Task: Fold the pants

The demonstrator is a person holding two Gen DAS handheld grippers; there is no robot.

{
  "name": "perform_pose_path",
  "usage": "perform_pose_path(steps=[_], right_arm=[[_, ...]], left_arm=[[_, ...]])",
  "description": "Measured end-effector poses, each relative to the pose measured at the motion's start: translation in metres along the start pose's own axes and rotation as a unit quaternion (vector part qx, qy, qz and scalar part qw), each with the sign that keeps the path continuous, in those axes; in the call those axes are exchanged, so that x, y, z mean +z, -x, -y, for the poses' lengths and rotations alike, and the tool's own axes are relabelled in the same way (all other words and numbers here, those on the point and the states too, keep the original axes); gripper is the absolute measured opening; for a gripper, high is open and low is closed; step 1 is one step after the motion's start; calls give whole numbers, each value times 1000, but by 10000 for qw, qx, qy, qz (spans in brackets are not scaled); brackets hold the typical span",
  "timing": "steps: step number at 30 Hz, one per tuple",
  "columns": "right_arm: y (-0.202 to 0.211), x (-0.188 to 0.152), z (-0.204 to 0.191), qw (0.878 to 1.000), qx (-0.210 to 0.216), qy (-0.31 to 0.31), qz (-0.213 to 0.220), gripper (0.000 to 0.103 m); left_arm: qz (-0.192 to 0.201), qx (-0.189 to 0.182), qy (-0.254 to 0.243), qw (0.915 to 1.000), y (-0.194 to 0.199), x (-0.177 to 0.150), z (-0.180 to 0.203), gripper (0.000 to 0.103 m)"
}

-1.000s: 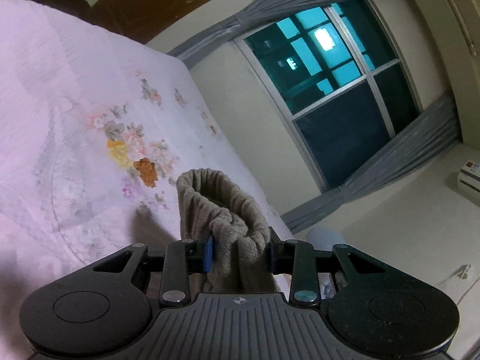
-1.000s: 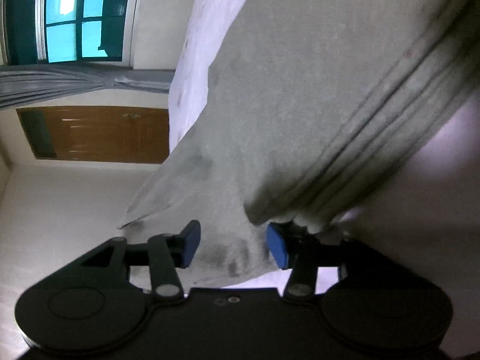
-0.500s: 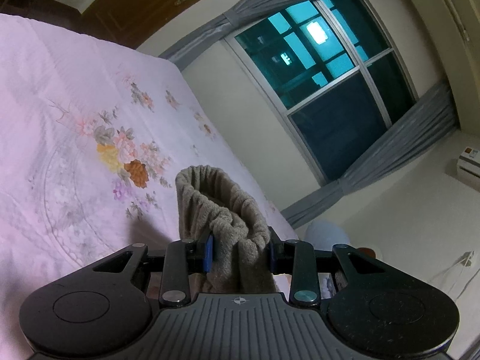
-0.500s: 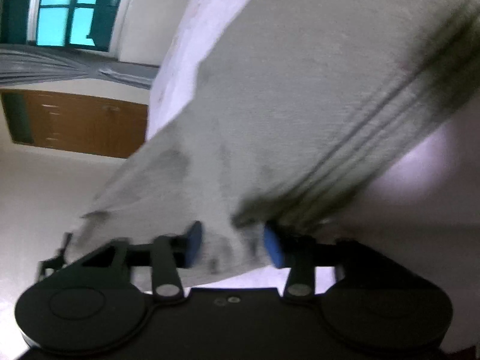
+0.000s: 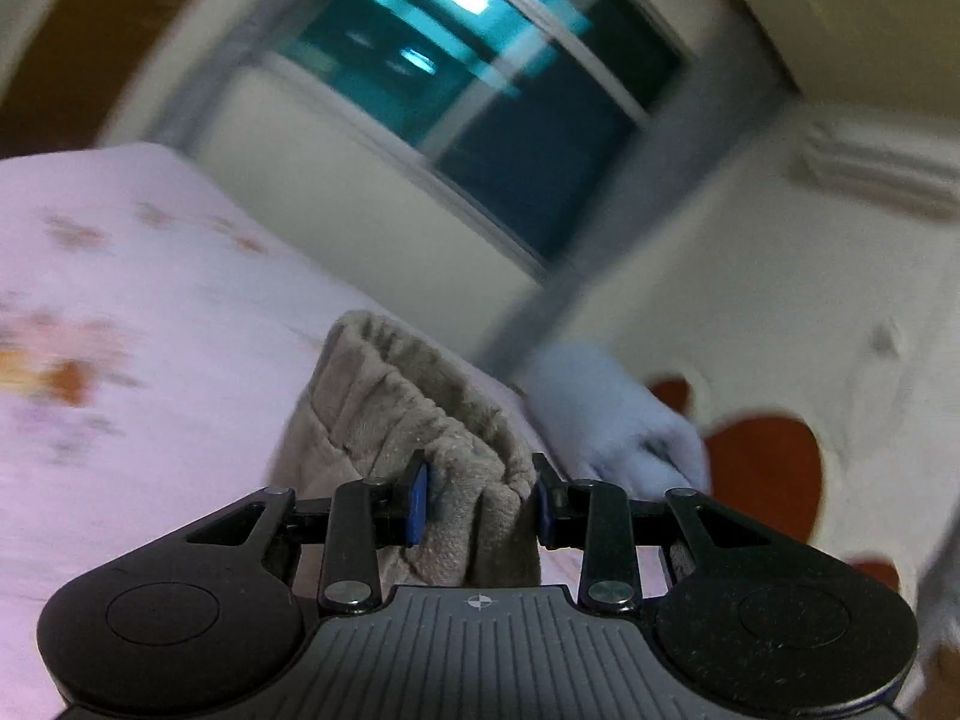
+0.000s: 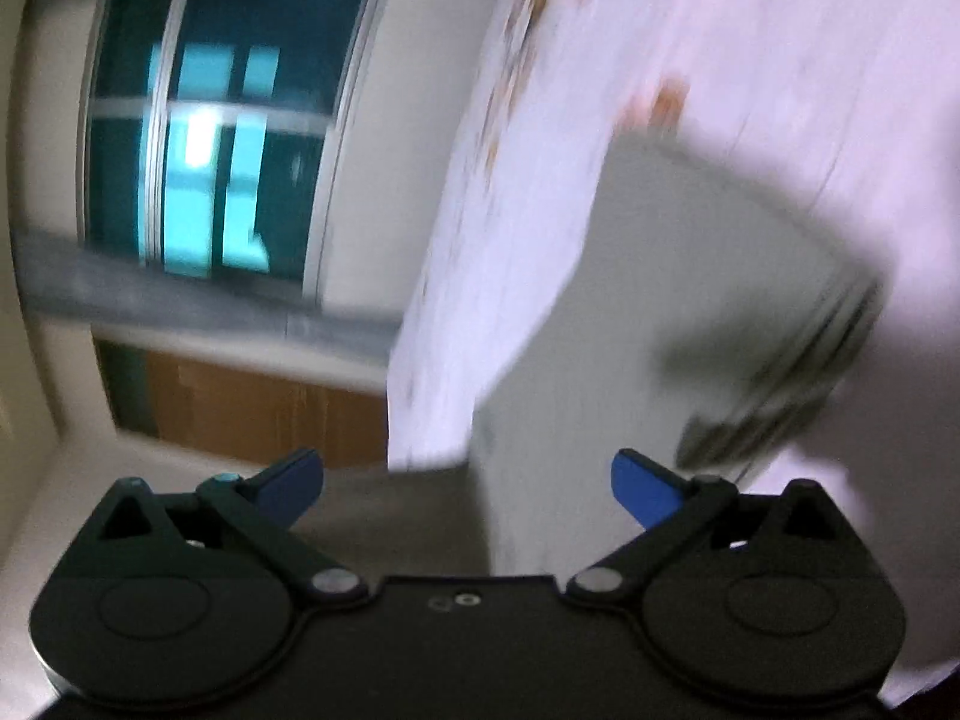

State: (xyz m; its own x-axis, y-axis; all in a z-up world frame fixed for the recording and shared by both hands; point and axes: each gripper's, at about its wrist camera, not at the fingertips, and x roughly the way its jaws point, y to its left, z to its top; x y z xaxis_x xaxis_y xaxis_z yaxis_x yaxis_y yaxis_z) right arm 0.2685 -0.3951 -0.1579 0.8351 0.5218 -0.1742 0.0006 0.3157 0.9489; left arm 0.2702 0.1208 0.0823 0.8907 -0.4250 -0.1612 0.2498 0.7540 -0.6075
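- Left wrist view: your left gripper (image 5: 479,501) pinches one bunched fold of the grey-brown pants (image 5: 414,420), their gathered edge rising up and away from the pads, above the pink bed (image 5: 150,300); one window (image 5: 480,96) behind
- Right wrist view: your right gripper (image 6: 467,489) has just sprung wide, nothing pinched; one pair of pants (image 6: 690,312) lies on the bed (image 6: 780,48), long axis too blurred to tell

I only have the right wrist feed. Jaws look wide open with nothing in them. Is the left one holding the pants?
Observer: Yes. The left gripper is shut on the pants, pads pinching the gathered waistband.
Operator: Is the cloth off the bed there?
Observer: The bunched part stands up above the floral bedspread; its lower end is hidden behind the gripper.
Operator: Anything else near it?
Observer: A pale blue cloth lump lies just past the bed edge, blurred.
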Motion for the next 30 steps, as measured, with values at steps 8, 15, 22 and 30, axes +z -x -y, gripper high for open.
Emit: perform_pose_path(steps=[8,15,22,30], right_arm=[[91,62,46,9943,-237,-342,983,97],[123,84,84,9870,-528,-655,1373,97],[45,55,62,9993,-150,-353,-22,97],[-12,15,52,9991,-224,-237,-286,97]], left_arm=[[-1703,-908,-199,9810,-146,-142,105,33],[-2052,-893,298,9742,-135,-219,106,34],[-1044,159,316,9939,-21,-139,35,34],[-652,1149,721,9886,84,-117,-68,34]])
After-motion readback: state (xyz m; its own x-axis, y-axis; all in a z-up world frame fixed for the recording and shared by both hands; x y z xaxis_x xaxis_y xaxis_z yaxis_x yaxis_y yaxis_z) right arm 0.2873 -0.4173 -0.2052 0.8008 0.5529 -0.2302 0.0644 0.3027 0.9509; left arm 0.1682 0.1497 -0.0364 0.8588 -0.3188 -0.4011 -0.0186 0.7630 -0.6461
